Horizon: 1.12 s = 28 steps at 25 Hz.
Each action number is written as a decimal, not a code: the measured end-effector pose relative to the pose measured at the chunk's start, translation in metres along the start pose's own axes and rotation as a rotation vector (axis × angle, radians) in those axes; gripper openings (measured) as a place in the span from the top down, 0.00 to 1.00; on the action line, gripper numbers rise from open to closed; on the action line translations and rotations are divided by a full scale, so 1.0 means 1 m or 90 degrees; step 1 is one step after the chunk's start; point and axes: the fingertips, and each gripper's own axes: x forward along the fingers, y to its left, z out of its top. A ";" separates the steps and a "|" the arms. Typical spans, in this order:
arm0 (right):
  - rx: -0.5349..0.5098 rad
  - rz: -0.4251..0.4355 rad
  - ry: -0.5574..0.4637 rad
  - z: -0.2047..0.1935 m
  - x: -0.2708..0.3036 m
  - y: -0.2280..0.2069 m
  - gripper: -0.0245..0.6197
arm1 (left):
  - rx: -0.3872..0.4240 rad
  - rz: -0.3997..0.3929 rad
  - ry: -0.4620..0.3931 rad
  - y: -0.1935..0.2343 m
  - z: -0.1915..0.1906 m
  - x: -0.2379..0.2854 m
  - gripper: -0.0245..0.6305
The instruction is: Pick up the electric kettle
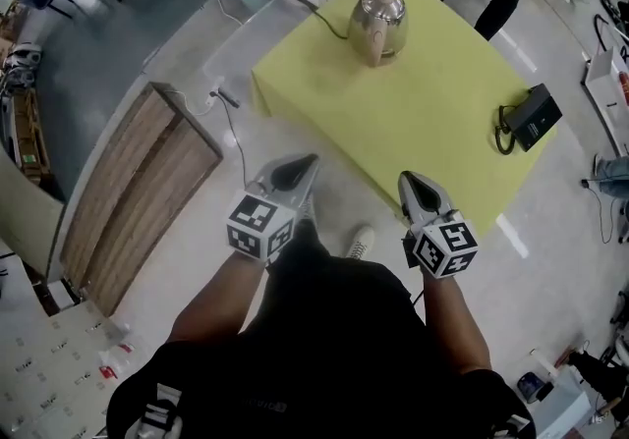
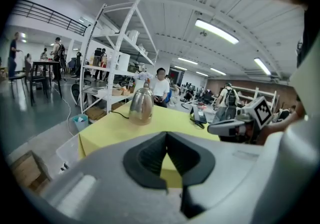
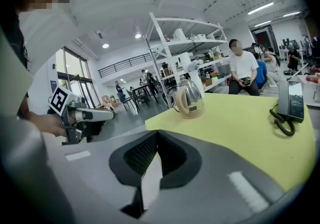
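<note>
Nearest the person, the left claw (image 1: 308,164) and the right claw (image 1: 410,182) are both clenched on nothing, just short of the yellow worktop's (image 1: 423,123) near edge. A black phone (image 1: 531,117) lies at its right edge. The electric kettle (image 1: 379,23) stands upright at the far side.

kettle (image 1: 378,23): glossy metal | tablecloth (image 1: 432,133): matt yellow cloth | board (image 1: 138,196): grained wood
</note>
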 end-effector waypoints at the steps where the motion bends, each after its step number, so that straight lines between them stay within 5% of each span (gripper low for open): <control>1: 0.002 -0.003 0.002 0.001 0.005 -0.002 0.95 | -0.002 -0.002 0.002 0.006 0.001 0.002 0.96; 7: 0.014 -0.022 0.015 0.010 0.031 -0.014 0.95 | -0.032 -0.026 0.012 0.028 0.005 0.021 0.96; 28: 0.015 -0.072 0.021 0.052 0.132 -0.015 0.95 | -0.018 -0.072 0.031 0.131 0.039 0.057 0.96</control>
